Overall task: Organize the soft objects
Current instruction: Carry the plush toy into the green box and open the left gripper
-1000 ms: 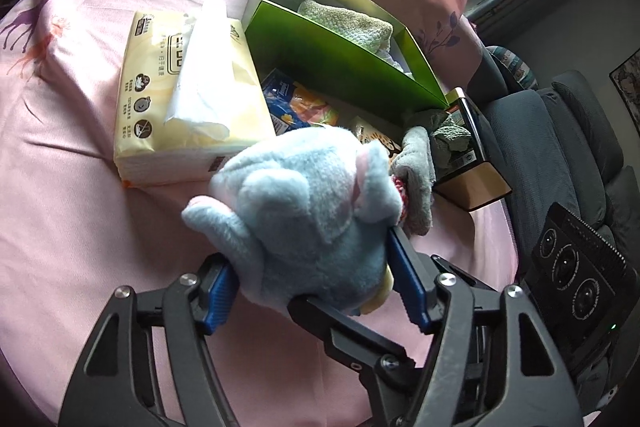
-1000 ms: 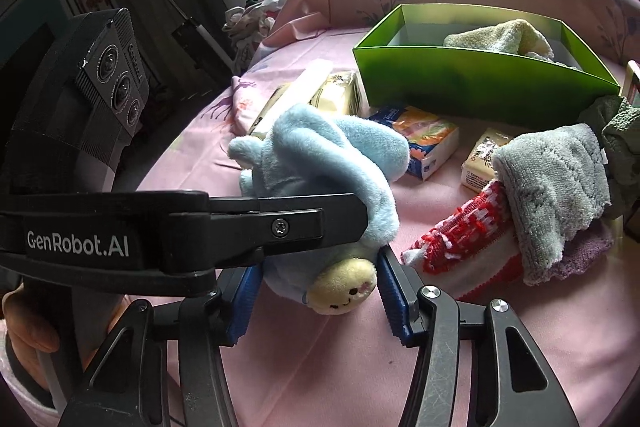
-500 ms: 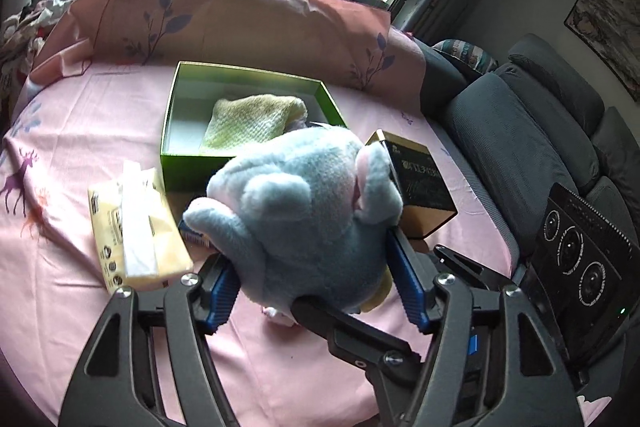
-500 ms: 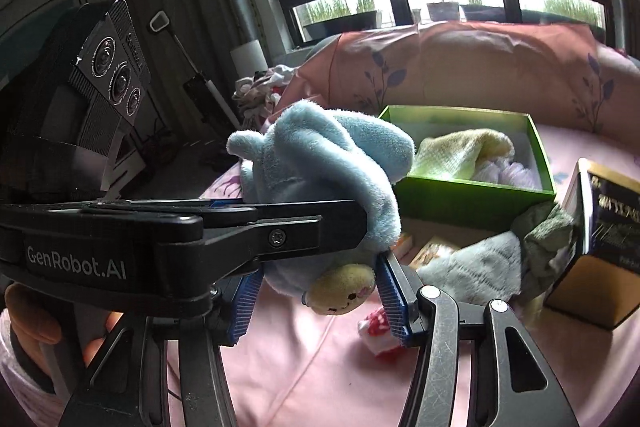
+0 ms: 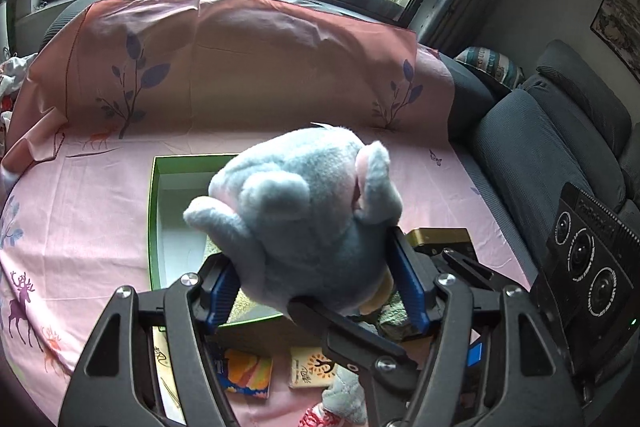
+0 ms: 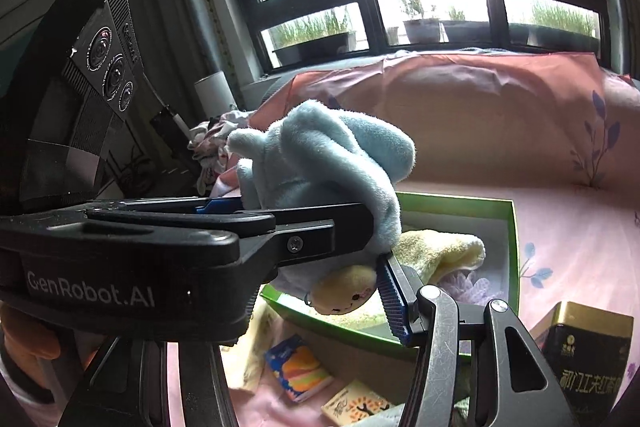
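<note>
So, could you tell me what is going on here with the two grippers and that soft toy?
A person is tidying soft things into a green box on a pink-sheeted surface. Both hand-held grippers are clamped on one blue plush toy: the left hand-held gripper and the right hand-held gripper hold it in the air over the box. A yellow towel already lies inside. A few small packets and a dark tin sit outside the box.
</note>
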The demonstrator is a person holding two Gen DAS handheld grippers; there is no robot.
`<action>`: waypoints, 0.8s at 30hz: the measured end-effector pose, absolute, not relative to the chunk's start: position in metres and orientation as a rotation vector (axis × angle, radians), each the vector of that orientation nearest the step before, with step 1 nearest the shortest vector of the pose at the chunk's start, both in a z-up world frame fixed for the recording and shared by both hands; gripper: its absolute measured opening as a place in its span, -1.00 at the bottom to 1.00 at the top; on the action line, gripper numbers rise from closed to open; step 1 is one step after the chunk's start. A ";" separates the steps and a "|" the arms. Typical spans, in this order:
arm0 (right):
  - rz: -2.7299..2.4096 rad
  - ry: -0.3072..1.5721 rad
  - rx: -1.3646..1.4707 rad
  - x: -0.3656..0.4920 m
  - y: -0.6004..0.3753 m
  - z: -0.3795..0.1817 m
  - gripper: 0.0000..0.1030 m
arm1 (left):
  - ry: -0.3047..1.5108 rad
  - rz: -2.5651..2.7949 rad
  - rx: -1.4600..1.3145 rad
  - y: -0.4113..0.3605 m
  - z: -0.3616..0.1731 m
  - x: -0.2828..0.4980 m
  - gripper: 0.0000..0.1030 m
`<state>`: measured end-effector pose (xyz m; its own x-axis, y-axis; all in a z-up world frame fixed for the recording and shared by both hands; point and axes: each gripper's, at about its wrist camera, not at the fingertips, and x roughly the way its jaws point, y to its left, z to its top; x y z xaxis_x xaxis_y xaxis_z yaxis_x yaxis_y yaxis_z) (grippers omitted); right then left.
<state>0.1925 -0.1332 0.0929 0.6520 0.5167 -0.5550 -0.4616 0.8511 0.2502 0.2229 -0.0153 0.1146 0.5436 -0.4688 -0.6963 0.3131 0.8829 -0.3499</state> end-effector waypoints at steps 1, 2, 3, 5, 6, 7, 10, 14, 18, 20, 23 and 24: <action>0.551 0.680 0.089 0.202 -0.131 0.084 0.09 | 0.901 -0.456 -0.199 -0.016 0.105 0.232 0.30; 0.545 0.707 0.085 0.211 -0.129 0.075 0.09 | 0.925 -0.447 -0.205 -0.015 0.095 0.241 0.30; 0.539 0.737 0.080 0.220 -0.127 0.065 0.09 | 0.949 -0.439 -0.212 -0.015 0.083 0.249 0.30; 0.524 0.792 0.078 0.236 -0.123 0.046 0.09 | 0.990 -0.424 -0.241 -0.014 0.062 0.261 0.30; 0.516 0.823 0.077 0.243 -0.121 0.037 0.09 | 1.013 -0.423 -0.260 -0.012 0.051 0.267 0.30; 0.508 0.849 0.080 0.249 -0.120 0.029 0.09 | 1.034 -0.422 -0.280 -0.011 0.041 0.272 0.30; 0.487 0.905 0.068 0.259 -0.119 0.012 0.09 | 1.088 -0.417 -0.332 -0.008 0.018 0.283 0.30; 0.458 0.946 0.048 0.262 -0.117 -0.001 0.14 | 1.120 -0.391 -0.326 -0.013 0.008 0.288 0.38; 0.401 0.946 -0.009 0.256 -0.118 0.001 0.26 | 1.112 -0.341 -0.256 -0.019 0.016 0.281 0.67; 0.368 0.929 -0.044 0.248 -0.122 0.007 0.33 | 1.096 -0.329 -0.218 -0.020 0.025 0.273 0.67; 0.344 0.888 -0.064 0.228 -0.131 0.017 0.41 | 1.055 -0.310 -0.164 -0.017 0.040 0.258 0.75; 0.333 0.881 -0.066 0.222 -0.135 0.020 0.41 | 1.038 -0.304 -0.144 -0.016 0.046 0.251 0.93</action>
<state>0.2223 -0.1350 0.0205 0.5881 0.2588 -0.7662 -0.3128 0.9465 0.0797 0.2514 -0.0161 0.0458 0.4708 -0.3144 -0.8243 0.1796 0.9489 -0.2594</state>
